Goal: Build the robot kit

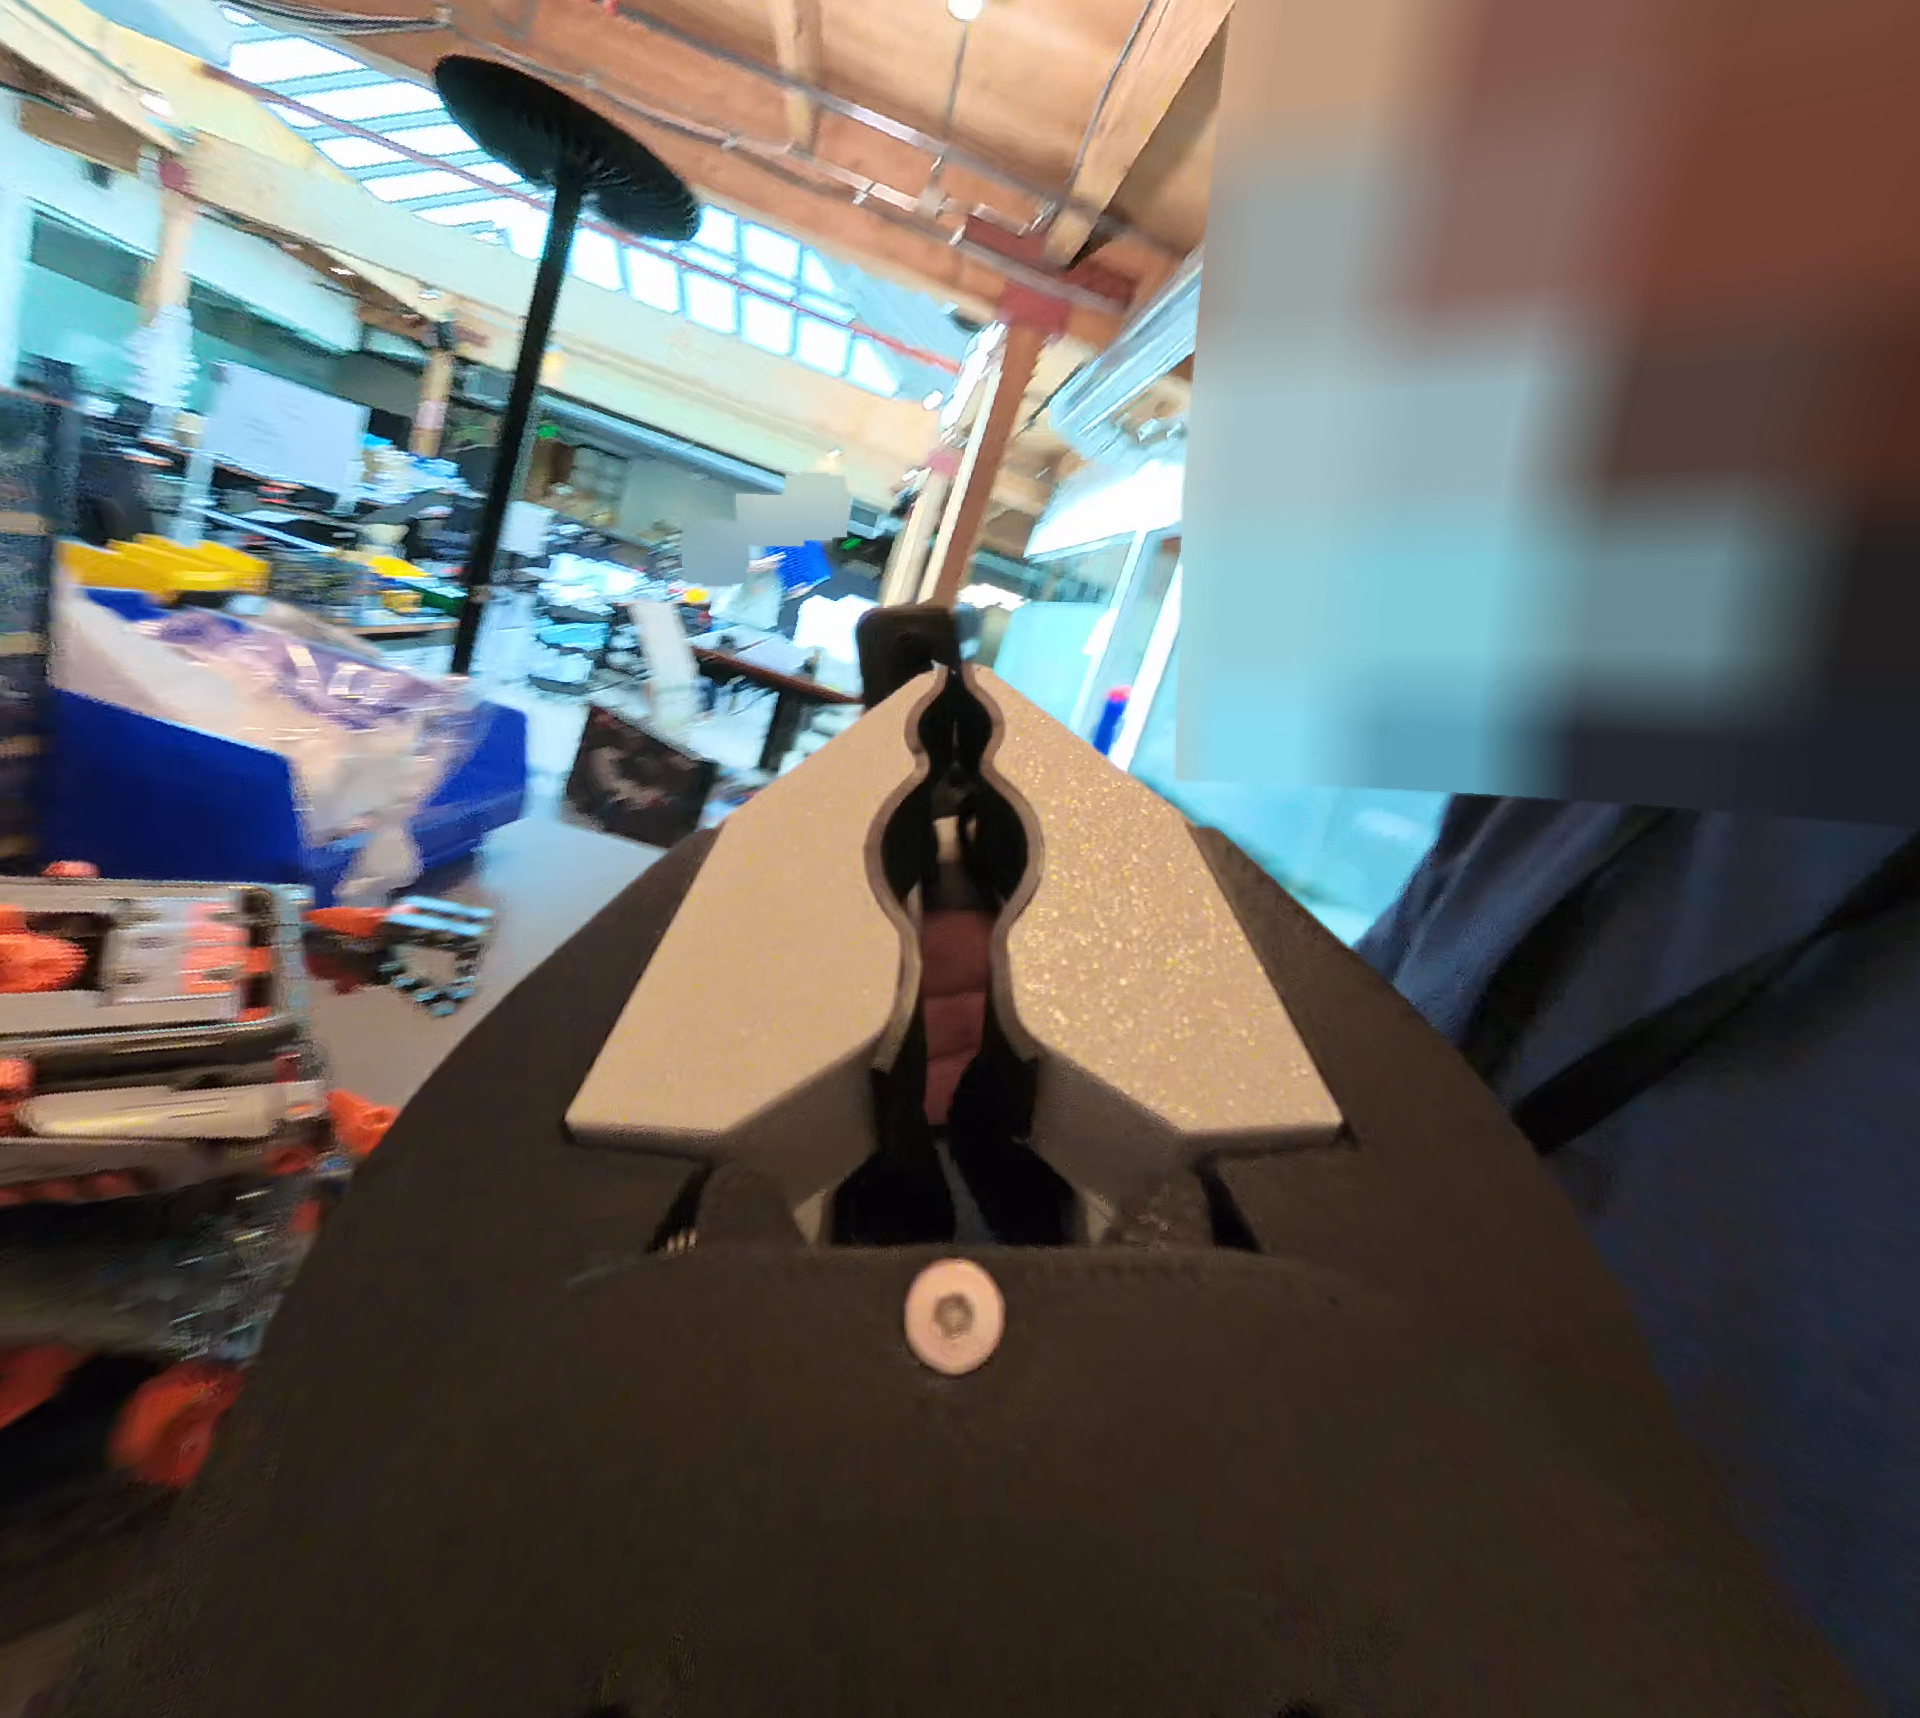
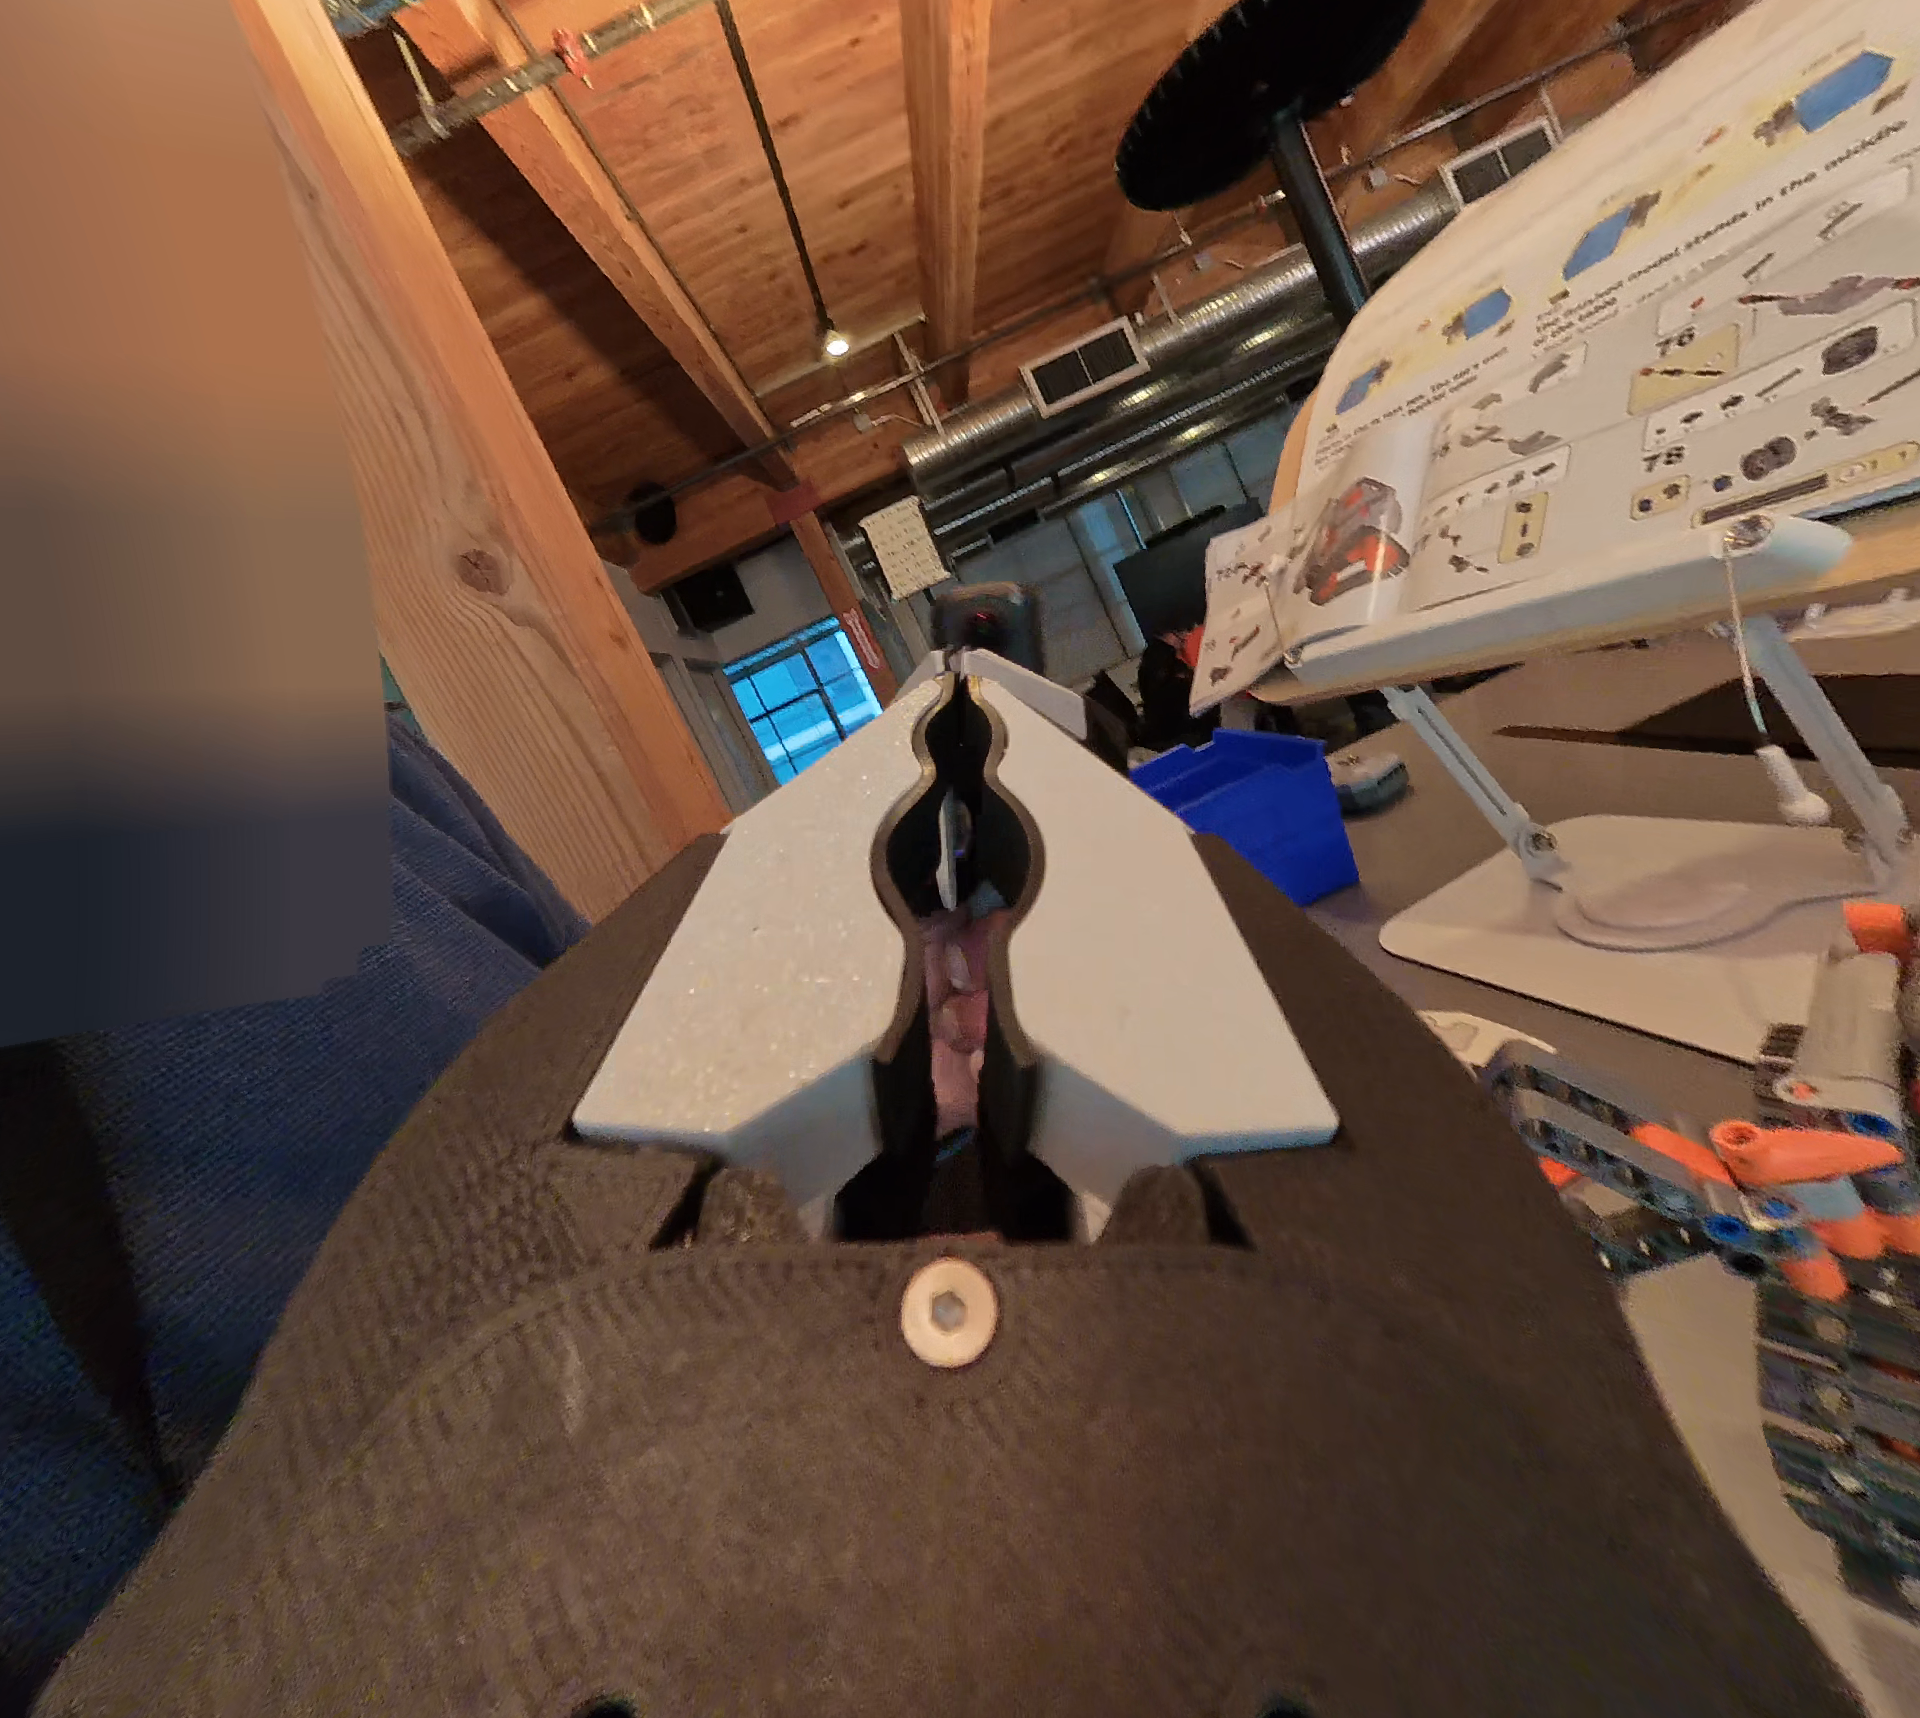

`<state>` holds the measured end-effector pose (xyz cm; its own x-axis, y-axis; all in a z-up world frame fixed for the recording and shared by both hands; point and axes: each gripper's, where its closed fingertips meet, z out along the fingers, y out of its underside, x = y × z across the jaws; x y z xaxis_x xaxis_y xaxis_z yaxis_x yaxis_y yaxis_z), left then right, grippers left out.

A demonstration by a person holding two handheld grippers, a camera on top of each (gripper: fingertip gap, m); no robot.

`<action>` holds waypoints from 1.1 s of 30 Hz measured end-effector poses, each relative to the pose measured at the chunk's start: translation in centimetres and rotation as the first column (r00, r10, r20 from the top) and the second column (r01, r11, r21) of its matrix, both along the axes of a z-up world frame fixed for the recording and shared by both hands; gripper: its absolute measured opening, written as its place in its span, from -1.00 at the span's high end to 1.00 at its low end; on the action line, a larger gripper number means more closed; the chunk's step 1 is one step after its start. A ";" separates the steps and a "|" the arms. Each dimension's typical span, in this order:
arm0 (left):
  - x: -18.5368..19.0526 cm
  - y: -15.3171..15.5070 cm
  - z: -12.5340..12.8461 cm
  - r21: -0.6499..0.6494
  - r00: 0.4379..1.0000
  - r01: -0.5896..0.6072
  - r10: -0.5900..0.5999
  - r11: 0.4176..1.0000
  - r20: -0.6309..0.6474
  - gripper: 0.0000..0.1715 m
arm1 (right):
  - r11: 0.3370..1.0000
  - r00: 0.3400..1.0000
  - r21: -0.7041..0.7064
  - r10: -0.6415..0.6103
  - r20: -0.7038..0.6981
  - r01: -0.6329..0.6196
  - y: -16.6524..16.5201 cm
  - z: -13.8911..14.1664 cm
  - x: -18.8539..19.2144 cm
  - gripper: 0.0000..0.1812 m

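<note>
Up toward the ceiling both tools are tilted, so each wrist view looks mostly at wooden joists. The left gripper (image 1: 951, 681) has its jaws pressed together at the tips with nothing between them; nearest to it, low at the left, sits a blurred grey-and-orange brick model (image 1: 156, 1097), well apart from the tips. The right gripper (image 2: 961, 666) likewise has its jaws closed tip to tip and empty. Near its right side another part of a grey-and-orange brick build (image 2: 1787, 1180) rests on the tabletop (image 2: 1455, 847), not touched. Farther right an open instruction booklet (image 2: 1558, 421) lies on a white tilted stand (image 2: 1621, 920), with a blue bin (image 2: 1257, 806) just left of the stand's base. A person's dark blue sleeve borders each view. Beyond is a wide workshop with silver ducts (image 2: 1143, 411), a black disc-topped pole (image 1: 540, 318) and a blue bin of clear bags (image 1: 281, 733).
</note>
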<state>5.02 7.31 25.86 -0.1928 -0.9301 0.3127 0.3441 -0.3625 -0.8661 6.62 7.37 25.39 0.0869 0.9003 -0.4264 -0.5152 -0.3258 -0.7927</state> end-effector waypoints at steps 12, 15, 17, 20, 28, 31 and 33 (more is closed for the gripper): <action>0.2 0.6 -0.5 0.257 0.932 -0.027 0.118 0.966 -0.343 0.70 | 0.992 0.949 0.112 -0.092 0.301 0.061 0.1 -0.9 0.3 1.00; 1.3 -0.8 -2.0 0.309 0.873 0.102 0.064 0.946 -0.484 0.78 | 0.984 0.902 0.174 -0.116 0.416 0.046 0.0 -1.3 0.1 1.00; 1.8 -0.8 -2.1 0.341 0.857 0.106 0.088 0.934 -0.507 0.86 | 0.982 0.885 0.187 -0.092 0.456 0.006 -0.4 -1.3 -0.1 1.00; 1.9 -0.7 -2.0 0.334 0.862 0.115 0.072 0.936 -0.501 1.00 | 0.980 0.875 0.198 -0.073 0.478 -0.026 -0.8 -1.2 -0.1 1.00; 1.9 -1.4 -1.7 0.319 0.863 0.214 -0.026 0.923 -0.505 0.74 | 0.974 0.856 0.194 0.000 0.517 -0.116 -1.8 -1.7 0.0 1.00; 2.3 -2.1 -2.5 0.321 0.841 0.266 -0.056 0.909 -0.539 0.88 | 0.973 0.848 0.189 0.014 0.530 -0.134 -1.9 -1.8 -0.1 1.00; 2.4 -2.4 -2.4 0.313 0.848 0.279 -0.080 0.908 -0.524 0.98 | 0.973 0.846 0.187 0.016 0.534 -0.136 -1.9 -1.8 0.0 1.00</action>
